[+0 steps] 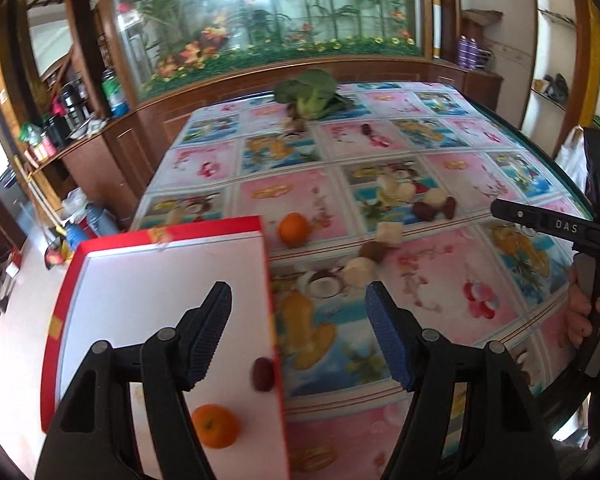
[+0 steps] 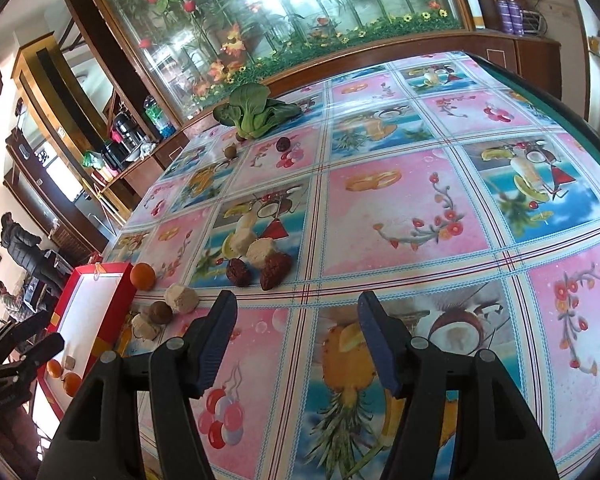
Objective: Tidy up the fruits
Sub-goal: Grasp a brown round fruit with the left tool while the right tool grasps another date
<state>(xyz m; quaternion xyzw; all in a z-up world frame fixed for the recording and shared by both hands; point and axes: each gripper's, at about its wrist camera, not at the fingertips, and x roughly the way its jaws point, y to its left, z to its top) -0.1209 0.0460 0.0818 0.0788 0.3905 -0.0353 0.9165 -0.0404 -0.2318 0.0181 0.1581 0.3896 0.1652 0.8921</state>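
While both grippers hang empty over the table, notes by view:

Left wrist, jaws: left gripper (image 1: 298, 334) spread wide, holding nothing, straddling the right wall of the red box (image 1: 268, 280)
Left wrist, box contents: one orange (image 1: 215, 426) near the front, one dark red fruit (image 1: 263, 374) against the wall
Left wrist, loose fruit: second orange (image 1: 294, 230) on the tablecloth (image 1: 440, 288) just beyond the box corner
Left wrist, risk: lowering here could strike the wall and shift the box

Right wrist, jaws: right gripper (image 2: 298, 340) wide open, empty, above bare cloth
Right wrist, loose items: two wrinkled dark fruits (image 2: 260, 270) touching pale chunks (image 2: 254, 246)
Right wrist, risk: closing on one may nudge its neighbours; round fruit could roll
Right wrist, non-fruit: greens (image 2: 256, 114) at the far edge, likely to be left alone
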